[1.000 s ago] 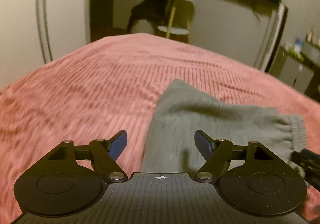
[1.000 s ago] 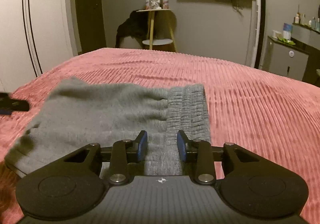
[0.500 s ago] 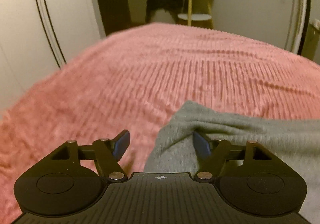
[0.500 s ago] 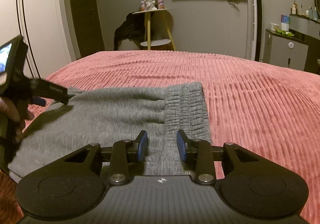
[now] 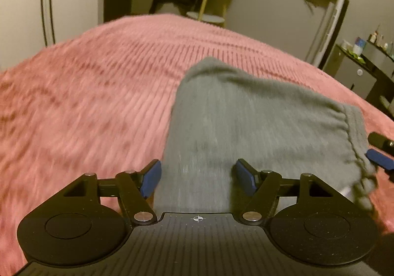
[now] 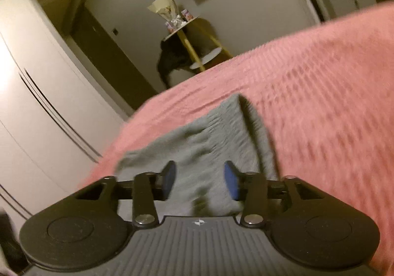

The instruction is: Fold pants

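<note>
A: Pants (image 5: pixel 246 113), grey and soft-knit, are laid in a compact folded block on a bed (image 5: pixel 86 103) covered in a pink ribbed blanket. The ribbed waistband (image 6: pixel 229 123) is turned toward the right side of the block, and one long folded edge is seen on the left side.

B: How are the two tools placed?

A: The left hand-held gripper (image 5: pixel 195 178) is held low over the near left part of the fabric. Its blue fingers are spread wide and nothing is pinched between them; the cloth is merely seen through the gap. The right hand-held gripper (image 6: pixel 200 183) is tilted and held over the waistband end, its fingers also parted, with no fabric clamped.

B: Why would they be held that way?

A: One tool is stationed at each end of the bundle, which suggests the fold is being checked or the next grasp is being lined up. The spread fingers are suited to sliding around a thick edge. Both views are blurred by motion, so fine creases cannot be made out.

B: And the room?

A: A side table (image 6: pixel 192 37) with a wrapped bouquet (image 6: pixel 165 7) is seen beyond the bed, beside pale wardrobe doors (image 6: pixel 37 94).
</note>
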A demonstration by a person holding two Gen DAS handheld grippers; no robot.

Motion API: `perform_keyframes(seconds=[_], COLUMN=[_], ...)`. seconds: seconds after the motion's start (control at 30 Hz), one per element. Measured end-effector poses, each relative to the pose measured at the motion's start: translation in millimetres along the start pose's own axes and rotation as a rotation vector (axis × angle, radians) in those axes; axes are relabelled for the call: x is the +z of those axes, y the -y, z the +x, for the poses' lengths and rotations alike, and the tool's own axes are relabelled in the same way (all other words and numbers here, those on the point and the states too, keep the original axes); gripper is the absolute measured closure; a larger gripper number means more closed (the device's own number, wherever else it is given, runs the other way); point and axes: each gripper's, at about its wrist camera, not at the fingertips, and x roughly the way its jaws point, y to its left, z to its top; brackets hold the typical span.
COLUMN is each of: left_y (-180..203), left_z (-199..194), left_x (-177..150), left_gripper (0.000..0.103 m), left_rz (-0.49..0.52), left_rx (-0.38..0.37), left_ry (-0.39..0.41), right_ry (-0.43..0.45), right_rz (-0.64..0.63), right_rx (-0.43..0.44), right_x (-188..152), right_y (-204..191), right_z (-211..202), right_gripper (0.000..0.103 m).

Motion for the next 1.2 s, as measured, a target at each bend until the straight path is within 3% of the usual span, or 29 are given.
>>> perform_keyframes(seconds=[0.07,0.1,0.17,0.37,0.43,0.53,0.57,0.6,0.67,0.83,0.93,0.97,1.07,1.2], left_y=[1,1,-6,-33,-42,-42,-41,-39,-38,-48,-51,-52,-61,-67], left_z=[-9,-12,-17,-21,-21,-20,-18,-16,-13,-3,8,12,14,16], left_x=[-4,-5,-4,-5,-8,-11,-11,-12,-14,-19,-20,-21,-21,-22], left_gripper=[0.028,0.028,0.025,0.024,0.025,0.025,0.027,0.027,0.027,0.027,0.028,0.029,0.037,0.044], left_rz=[-0.012,-0.027,-0.080,-0.282,-0.354,-0.372,-0.368,-0.366,-0.369,-0.486,-0.531,-0.551,-0.608,-0.654], left_rx=[-0.001,-0.016,-0.069,-0.155,-0.188,-0.214,-0.231,-0.246,-0.286,-0.364,-0.341,-0.325,-0.298,-0.291], left_ry=[-0.006,-0.009,-0.015,-0.044,-0.062,-0.101,-0.121,-0.136,-0.153,-0.162,-0.183,-0.179,-0.143,-0.142], right_ry=[-0.017,-0.032,-0.079,-0.170,-0.213,-0.200,-0.194,-0.188,-0.189,-0.187,-0.183,-0.182,-0.179,-0.161], right_rz=[0.084,0.120,0.216,0.368,0.388,0.437,0.462,0.485,0.512,0.518,0.527,0.535,0.532,0.442], right_rx=[0.037,0.048,0.045,0.029,-0.020,-0.012,-0.001,0.011,0.025,0.045,0.061,0.071,0.083,0.035], right_x=[-6,-7,-13,-17,-18,-18,-19,-19,-21,-19,-21,-22,-22,-19], right_y=[6,8,16,33,35,39,42,44,46,49,51,52,52,40], right_z=[-13,-16,-20,-6,7,17,20,22,25,28,35,36,44,43], right_gripper=[0.045,0.036,0.031,0.030,0.030,0.030,0.036,0.051,0.060,0.061,0.053,0.046,0.046,0.077])
